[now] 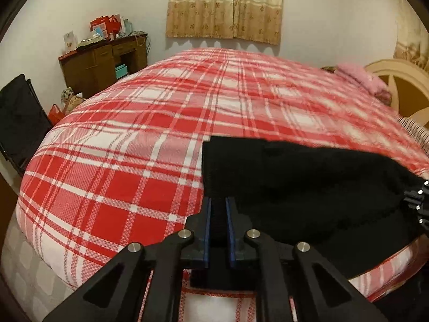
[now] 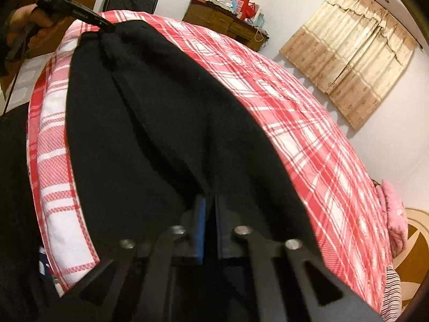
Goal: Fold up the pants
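One pair of black pants (image 1: pixel 308 187) lies flat near the edge of a red plaid bed (image 1: pixel 134 139), fuzzy dark fabric, left gripper (image 1: pixel 218 206) and right gripper (image 2: pixel 210 204) each clamped on its near hem.

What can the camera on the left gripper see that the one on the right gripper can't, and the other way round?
Only the left wrist view shows the left gripper from behind, its blue pads pinching a corner of the black pants, and bags on the floor by the dresser.

Only the right wrist view shows the person's hand holding the left gripper, and the right gripper closed on the pants' near edge.

Both show the pants on the plaid bedspread, the curtain and a pink pillow.
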Demonstrator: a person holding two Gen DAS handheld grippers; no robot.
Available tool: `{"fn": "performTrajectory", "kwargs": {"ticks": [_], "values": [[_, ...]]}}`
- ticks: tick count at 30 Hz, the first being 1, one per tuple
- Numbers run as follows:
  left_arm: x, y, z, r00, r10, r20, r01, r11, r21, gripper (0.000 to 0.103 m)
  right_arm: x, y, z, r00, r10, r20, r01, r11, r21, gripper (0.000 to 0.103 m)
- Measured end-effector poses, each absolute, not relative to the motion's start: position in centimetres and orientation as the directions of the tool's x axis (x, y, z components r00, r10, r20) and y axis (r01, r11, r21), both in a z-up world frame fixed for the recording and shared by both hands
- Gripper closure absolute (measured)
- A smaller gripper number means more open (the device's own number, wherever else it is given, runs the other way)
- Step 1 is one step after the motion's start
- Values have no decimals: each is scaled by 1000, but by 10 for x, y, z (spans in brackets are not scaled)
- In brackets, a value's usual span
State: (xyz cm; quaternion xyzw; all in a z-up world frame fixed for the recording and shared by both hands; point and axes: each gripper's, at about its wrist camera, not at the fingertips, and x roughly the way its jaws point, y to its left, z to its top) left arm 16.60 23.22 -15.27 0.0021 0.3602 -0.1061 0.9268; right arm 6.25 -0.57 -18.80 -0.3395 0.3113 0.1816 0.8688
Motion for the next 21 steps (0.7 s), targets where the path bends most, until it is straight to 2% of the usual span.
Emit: {"fn": "performTrajectory", "kwargs": {"ticks": [9, 15, 21], "values": [[155, 257, -127, 700, -334, -631, 222, 942, -253, 97, 42, -12, -152, 756, 148, -638, -517, 733, -442, 97], [145, 265, -133, 677, -330, -658, 220, 944, -247, 97, 23, -12, -138, 727, 217, -651, -564, 730, -386, 97], [142, 265, -159, 639, -317, -700, 203, 948, -244, 97, 14, 1, -171, 684, 208, -700, -610, 689, -391, 97]]}}
